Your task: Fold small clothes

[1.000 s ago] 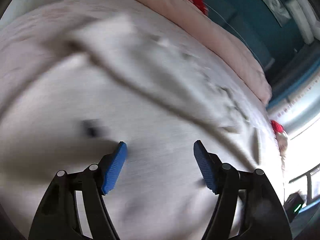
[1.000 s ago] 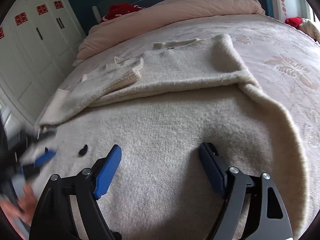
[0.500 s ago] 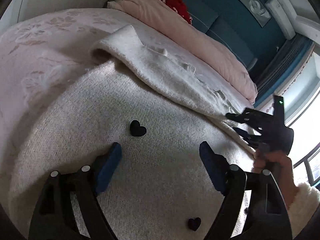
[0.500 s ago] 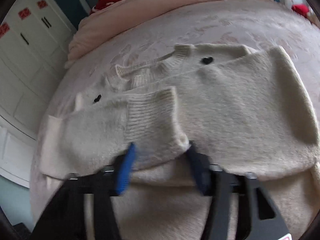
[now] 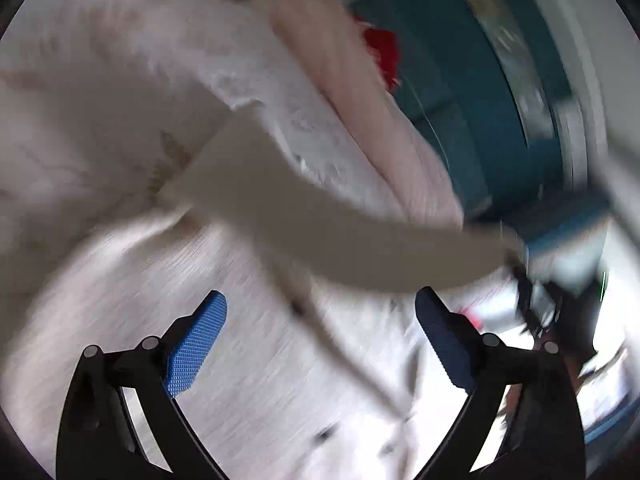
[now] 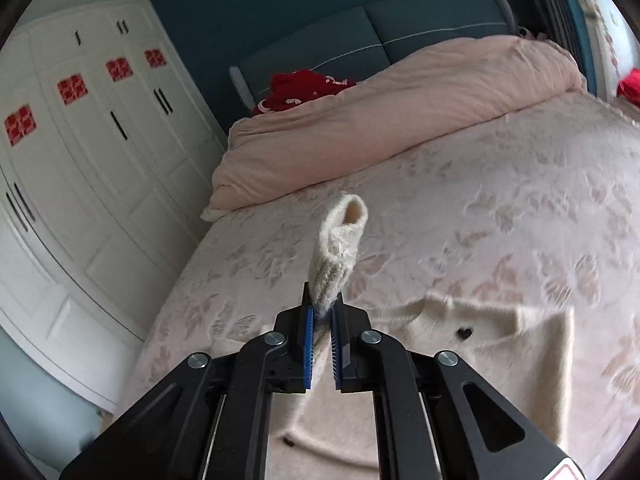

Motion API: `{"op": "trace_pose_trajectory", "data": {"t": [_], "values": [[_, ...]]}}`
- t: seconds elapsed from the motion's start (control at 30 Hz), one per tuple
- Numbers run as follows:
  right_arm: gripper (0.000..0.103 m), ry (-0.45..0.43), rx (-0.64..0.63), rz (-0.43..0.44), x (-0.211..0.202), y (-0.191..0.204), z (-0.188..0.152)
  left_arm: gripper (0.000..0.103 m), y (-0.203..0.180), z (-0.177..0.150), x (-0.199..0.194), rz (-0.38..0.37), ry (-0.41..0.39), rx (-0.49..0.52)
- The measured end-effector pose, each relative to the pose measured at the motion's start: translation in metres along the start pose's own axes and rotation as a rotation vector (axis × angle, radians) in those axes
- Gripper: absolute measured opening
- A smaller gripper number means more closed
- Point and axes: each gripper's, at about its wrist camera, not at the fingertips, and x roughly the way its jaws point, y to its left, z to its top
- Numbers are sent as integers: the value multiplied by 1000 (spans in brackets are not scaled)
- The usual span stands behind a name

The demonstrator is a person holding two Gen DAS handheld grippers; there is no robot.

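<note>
Here, right claw (image 6: 322,312) just closed on sweater cuff (image 6: 340,240), left claw (image 5: 320,312) widening, empty.

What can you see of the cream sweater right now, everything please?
The cream sweater is a fuzzy knit with small black heart shapes on it. Its body lies spread on the floral bedspread. One sleeve is lifted off it: the right gripper, whose jaws have just been closing, pinches the ribbed cuff, which stands up past the pads, its opening showing. The left gripper hovers open, not touching.
</note>
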Motion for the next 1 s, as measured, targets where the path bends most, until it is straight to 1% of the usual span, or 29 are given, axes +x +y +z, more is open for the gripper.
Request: {"op": "trace_pose_trajectory", "data": {"t": [0.03, 0.07, 0.1, 0.13, 0.17, 0.2, 0.23, 0.27, 0.3, 0.33, 0.37, 0.43, 0.47, 0.5, 0.53, 0.57, 0.63, 0.67, 0.7, 0.73, 0.77, 0.8, 0.83, 0.9, 0.97, 1.0], "values": [[7, 4, -22, -14, -1, -1, 3, 92, 6, 10, 9, 3, 0, -64], [7, 10, -37, -23, -3, -4, 5, 88, 13, 20, 19, 25, -2, -130], [7, 9, -45, -27, -7, -5, 5, 73, 22, 30, 27, 56, -18, -193], [7, -1, -50, -29, -13, -9, 6, 55, 28, 38, 32, 70, -31, -221], [7, -15, -52, -33, -18, -15, 7, 47, 31, 42, 35, 93, -33, -223], [7, -30, -50, -39, -23, -25, 7, 34, 33, 47, 38, 127, -30, -205], [7, -46, -34, -51, -32, -41, 3, 29, 33, 48, 38, 149, -30, -184], [7, -50, -15, -68, -36, -55, -4, 28, 35, 48, 38, 189, -38, -146], [7, -38, 9, -95, -35, -74, -15, 26, 38, 48, 38, 203, -33, -123], [7, 2, 45, -131, -28, -98, -32, 25, 41, 48, 38, 203, -24, -118], [7, 53, 87, -169, -17, -121, -51, 25, 44, 45, 36, 184, -16, -122], [7, 146, 126, -226, 1, -152, -85, 28, 42, 38, 23, 157, -1, -139], [7, 171, 128, -244, 6, -160, -98, 38, 39, 32, 17, 140, 12, -142], [7, 185, 134, -251, 10, -165, -108, 52, 35, 23, 10, 120, 28, -144], [7, 195, 147, -249, 13, -169, -117, 66, 32, 15, 6, 119, 36, -149], [7, 200, 152, -249, 15, -170, -122, 68, 32, 6, 7, 130, 44, -152], [7, 199, 159, -253, 16, -171, -126, 68, 34, -2, 18, 140, 79, -160], [8, 197, 164, -254, 16, -171, -126, 68, 36, -4, 24, 157, 91, -166], [8, 196, 173, -252, 16, -173, -125, 67, 38, -4, 30, 172, 86, -179], [8, 193, 179, -248, 15, -173, -123, 63, 37, -1, 33, 174, 69, -180], [8, 188, 181, -242, 13, -172, -120, 56, 33, 3, 35, 173, 51, -177], [8, 180, 180, -233, 10, -171, -115, 38, 27, 12, 37, 151, 28, -167], [7, 149, 167, -216, 4, -165, -108, 24, 21, 20, 37, 141, 7, -153], [7, 63, 143, -160, -14, -152, -93, 16, 4, 37, 29, 114, -62, -88], [7, -35, 120, -113, -35, -143, -83, 15, -6, 46, 21, 115, -116, -6], [7, -63, 113, -105, -40, -143, -85, 15, -5, 47, 17, 138, -137, 58]]}}
